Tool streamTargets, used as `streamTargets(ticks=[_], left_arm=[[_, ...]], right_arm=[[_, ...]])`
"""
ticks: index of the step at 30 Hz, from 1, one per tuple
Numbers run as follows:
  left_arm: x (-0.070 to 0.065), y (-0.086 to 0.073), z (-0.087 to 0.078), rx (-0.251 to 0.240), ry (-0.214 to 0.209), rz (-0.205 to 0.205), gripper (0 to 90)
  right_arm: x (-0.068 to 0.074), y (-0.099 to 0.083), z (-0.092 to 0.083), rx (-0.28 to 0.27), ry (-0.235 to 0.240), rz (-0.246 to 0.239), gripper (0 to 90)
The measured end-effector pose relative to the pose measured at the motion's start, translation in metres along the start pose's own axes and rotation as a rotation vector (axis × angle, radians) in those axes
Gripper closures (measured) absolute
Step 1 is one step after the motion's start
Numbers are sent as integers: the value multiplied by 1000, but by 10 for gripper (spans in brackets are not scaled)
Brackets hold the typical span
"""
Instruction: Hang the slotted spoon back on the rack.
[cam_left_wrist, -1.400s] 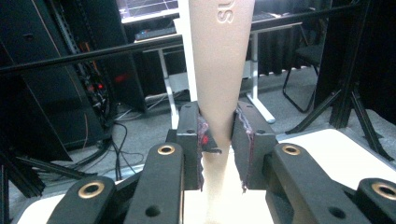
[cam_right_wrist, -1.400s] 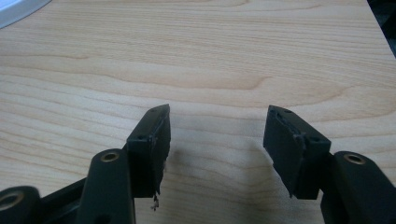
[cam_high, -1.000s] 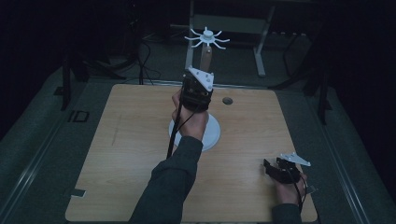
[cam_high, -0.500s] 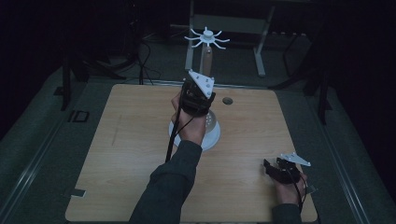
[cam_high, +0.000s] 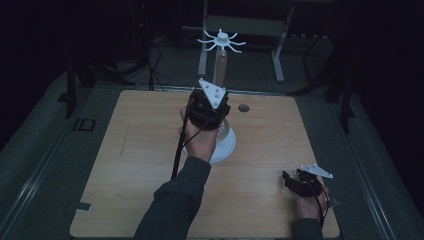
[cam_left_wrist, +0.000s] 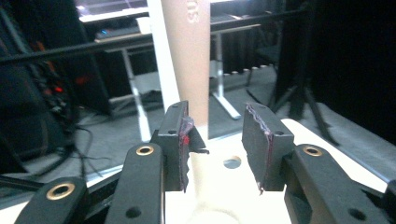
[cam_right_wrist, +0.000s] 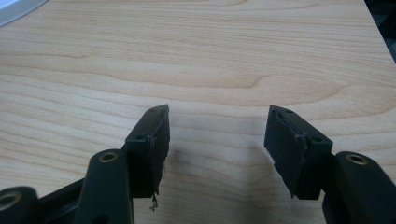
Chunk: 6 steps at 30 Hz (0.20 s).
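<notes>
The left gripper (cam_left_wrist: 215, 149), jaws just opening, hides the post's (cam_left_wrist: 187, 56) white base (cam_high: 226, 145); its lettering is cut off; right gripper (cam_right_wrist: 217, 149) gapes.

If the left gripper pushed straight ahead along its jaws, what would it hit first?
Most likely the upright brown post of the stand: it rises just beyond the left gripper, whose jaws have just been opening with nothing between them. Depth is hard to judge.

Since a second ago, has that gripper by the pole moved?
Yes, slightly: the left gripper has drawn back toward the person from the pole, over the white base; its jaws have just been opening.
</notes>
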<state>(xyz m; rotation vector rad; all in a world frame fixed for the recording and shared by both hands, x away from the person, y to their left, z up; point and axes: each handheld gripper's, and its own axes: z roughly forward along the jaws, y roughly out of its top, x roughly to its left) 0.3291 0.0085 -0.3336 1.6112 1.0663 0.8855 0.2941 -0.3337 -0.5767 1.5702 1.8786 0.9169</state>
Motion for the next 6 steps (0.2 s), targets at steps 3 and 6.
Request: streamTargets(ticks=[3,6], left_arm=[[3,-7,-4,13,-40,-26,609],[5,-13,-5,32,-69,-38,598]], right_arm=[[-1,0,0,-1,0,0,401],[-1,0,0,2,-3,2,402]])
